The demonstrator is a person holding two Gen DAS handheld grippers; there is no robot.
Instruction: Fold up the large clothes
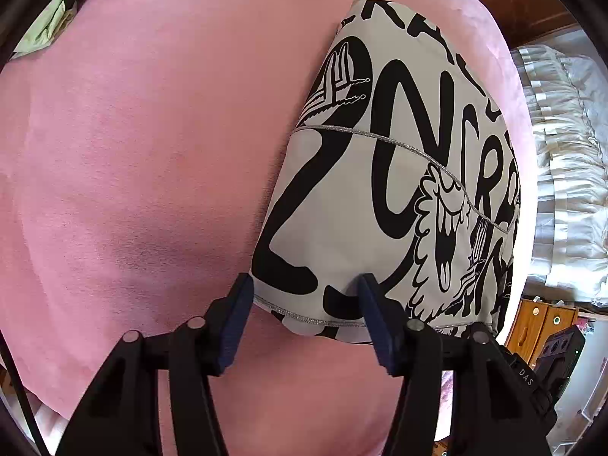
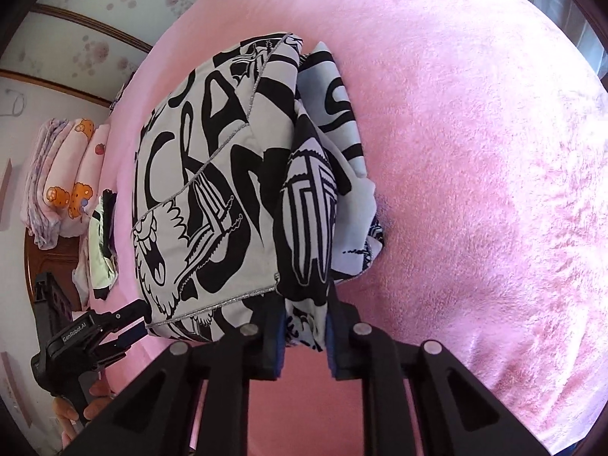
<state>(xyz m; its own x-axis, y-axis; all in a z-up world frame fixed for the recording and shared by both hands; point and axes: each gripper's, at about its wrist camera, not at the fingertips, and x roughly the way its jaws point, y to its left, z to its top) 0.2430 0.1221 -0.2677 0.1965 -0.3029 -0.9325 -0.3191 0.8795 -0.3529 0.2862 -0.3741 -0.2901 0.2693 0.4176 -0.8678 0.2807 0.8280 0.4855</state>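
A pale grey fabric garment is showing bold black lettering and cartoon figures, with thin silver stitching running along its seams. It is lying on a fuzzy pink bed blanket, and pink pillows printed with orange bears are sitting beyond.

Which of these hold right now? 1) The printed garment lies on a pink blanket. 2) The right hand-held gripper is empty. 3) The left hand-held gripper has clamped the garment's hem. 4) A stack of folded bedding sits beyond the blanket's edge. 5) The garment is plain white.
1) True: the black-and-white printed garment lies on the pink blanket.
2) False: the right hand-held gripper is shut on a bunched fold of the garment.
3) False: the left hand-held gripper stands open, with the hem between its fingers but not pinched.
4) True: the folded bedding is stacked at the left of the right wrist view.
5) False: it carries bold black lettering and cartoon drawings.
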